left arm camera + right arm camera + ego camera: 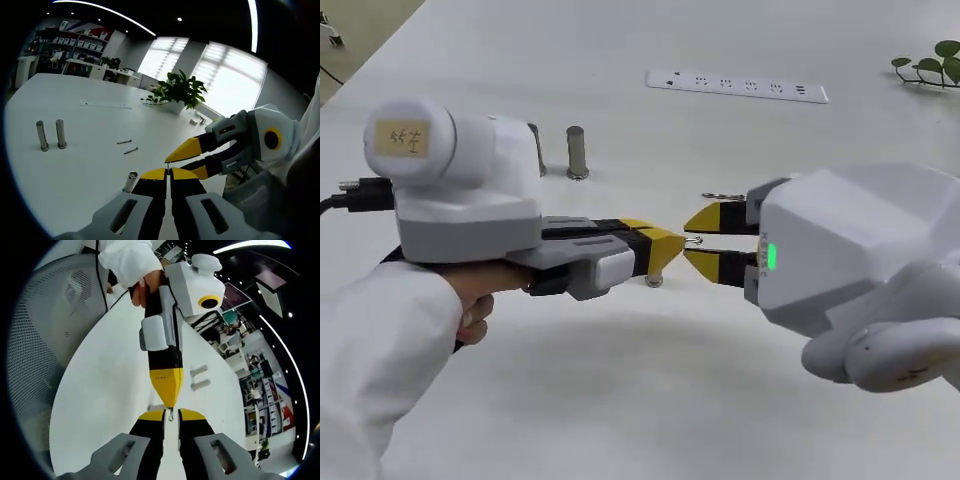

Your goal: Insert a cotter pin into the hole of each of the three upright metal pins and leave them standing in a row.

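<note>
Head view shows the left gripper (pixel 667 250) clamped on a cotter pin (pixel 694 241), the right gripper (pixel 688 240) parted around it; grip squarely before release, then aim for the metal pin (pixel 653 281) beneath.

A pale yellow sticker (pixel 402 138) on top of my left gripper (pixel 672 248) carries handwritten marks I cannot make out. In the right gripper view, tiny dark print (pixel 162 375) crosses that gripper's yellow jaw, too small to read.
</note>
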Demonstrator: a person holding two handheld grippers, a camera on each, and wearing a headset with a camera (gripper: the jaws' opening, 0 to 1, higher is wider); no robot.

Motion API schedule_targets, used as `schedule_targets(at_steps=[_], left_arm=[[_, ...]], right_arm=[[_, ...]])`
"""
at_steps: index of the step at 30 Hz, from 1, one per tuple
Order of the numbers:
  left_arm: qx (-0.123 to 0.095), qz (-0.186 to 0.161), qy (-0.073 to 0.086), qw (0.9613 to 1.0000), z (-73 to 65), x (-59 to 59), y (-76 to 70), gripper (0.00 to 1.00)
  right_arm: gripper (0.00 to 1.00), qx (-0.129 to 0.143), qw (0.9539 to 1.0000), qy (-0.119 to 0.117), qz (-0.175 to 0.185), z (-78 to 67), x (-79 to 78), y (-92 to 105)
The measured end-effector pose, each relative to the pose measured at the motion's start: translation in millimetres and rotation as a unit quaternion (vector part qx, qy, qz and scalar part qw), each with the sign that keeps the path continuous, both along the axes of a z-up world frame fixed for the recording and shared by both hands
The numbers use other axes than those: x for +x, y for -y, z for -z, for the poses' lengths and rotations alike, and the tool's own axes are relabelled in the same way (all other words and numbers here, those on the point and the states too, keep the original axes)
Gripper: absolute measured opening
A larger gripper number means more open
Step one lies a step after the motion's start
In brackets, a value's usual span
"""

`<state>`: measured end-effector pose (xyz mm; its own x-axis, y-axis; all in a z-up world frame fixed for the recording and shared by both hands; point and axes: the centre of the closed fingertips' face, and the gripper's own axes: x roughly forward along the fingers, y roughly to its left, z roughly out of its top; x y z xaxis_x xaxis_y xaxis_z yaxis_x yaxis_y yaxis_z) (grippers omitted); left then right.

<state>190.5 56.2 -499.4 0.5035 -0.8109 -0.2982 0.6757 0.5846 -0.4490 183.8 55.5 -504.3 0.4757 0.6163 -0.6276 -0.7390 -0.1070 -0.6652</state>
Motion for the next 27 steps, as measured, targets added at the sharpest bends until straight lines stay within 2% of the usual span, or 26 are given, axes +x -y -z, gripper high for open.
schedule_targets(at_steps=[6,10,11,13,17,18,19,20,21,22,24,25,26,27], left_arm=[[0.009,0.005,0.004,0.9999,1.3,-1.3,-2.6,0.00],[0.016,0.013,0.009,0.9998,1.4,-4.1,-5.0,0.00],[0.018,0.016,0.012,0.9996,1.3,-5.2,-5.8,0.00],[0.023,0.020,0.019,0.9994,1.0,-6.3,-6.9,0.00],[0.035,0.031,0.045,0.9979,-1.4,-9.0,-9.0,0.00],[0.042,0.036,0.059,0.9967,-2.4,-9.6,-10.0,0.00],[0.046,0.042,0.068,0.9957,-3.2,-10.3,-10.3,0.00],[0.050,0.046,0.079,0.9946,-4.2,-10.7,-10.5,0.00],[0.054,0.052,0.087,0.9934,-4.6,-12.2,-10.8,0.00],[0.057,0.055,0.093,0.9925,-5.0,-12.6,-11.0,0.00],[0.061,0.062,0.104,0.9908,-5.8,-13.8,-11.0,0.00],[0.064,0.065,0.108,0.9899,-6.0,-14.7,-10.9,0.00],[0.070,0.074,0.118,0.9879,-6.0,-16.1,-10.6,0.00],[0.071,0.078,0.119,0.9873,-5.7,-17.8,-10.3,0.00]], right_arm=[[0.10,0.026,0.9990,-0.032,0.017,-0.1,0.6,4.4],[0.12,0.043,0.9959,-0.074,0.029,3.6,0.4,10.1],[0.13,0.060,0.9932,-0.093,0.036,3.4,-0.1,10.6],[0.16,0.077,0.9885,-0.123,0.044,3.8,-1.3,11.9],[0.17,0.108,0.9753,-0.185,0.055,3.8,-3.6,15.7],[0.18,0.116,0.9717,-0.197,0.059,3.2,-2.6,17.3],[0.18,0.120,0.9703,-0.202,0.058,2.4,-2.1,18.3],[0.18,0.126,0.9645,-0.224,0.061,4.6,-2.0,19.5],[0.19,0.128,0.9630,-0.229,0.061,4.7,-2.4,19.9],[0.19,0.137,0.9589,-0.241,0.060,3.5,-3.0,19.5],[0.21,0.151,0.9466,-0.278,0.062,3.3,-7.5,18.5],[0.22,0.158,0.9426,-0.288,0.059,2.5,-8.7,17.6],[0.22,0.165,0.9348,-0.310,0.055,4.1,-10.1,17.3],[0.21,0.171,0.9306,-0.319,0.056,3.7,-10.4,17.0]])
